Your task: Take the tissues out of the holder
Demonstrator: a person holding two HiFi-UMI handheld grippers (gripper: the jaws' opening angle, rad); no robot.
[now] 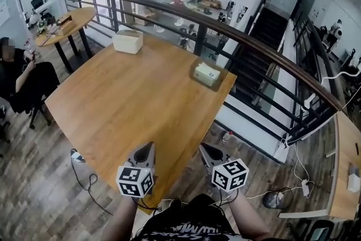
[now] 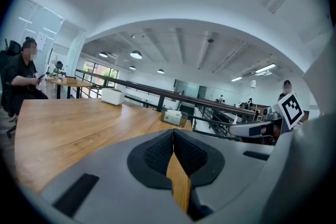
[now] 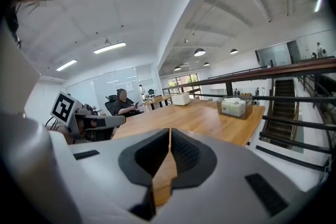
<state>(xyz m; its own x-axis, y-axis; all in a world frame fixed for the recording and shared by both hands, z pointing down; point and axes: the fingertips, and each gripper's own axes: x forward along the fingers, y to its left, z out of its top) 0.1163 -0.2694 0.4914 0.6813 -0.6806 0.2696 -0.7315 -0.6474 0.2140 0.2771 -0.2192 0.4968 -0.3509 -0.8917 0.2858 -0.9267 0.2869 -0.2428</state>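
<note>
The tissue holder is a clear box with white tissues in it, standing near the far right corner of the wooden table. It also shows in the left gripper view as the holder and in the right gripper view as the holder. My left gripper and right gripper hover side by side over the table's near edge, far from the holder. Both are shut, pads together, with nothing between them. The left gripper and the right gripper both point across the table.
A white box sits at the table's far left edge. A dark railing runs behind the table, with a stairwell beyond it. A person sits at the left by a round table. A cable lies on the floor.
</note>
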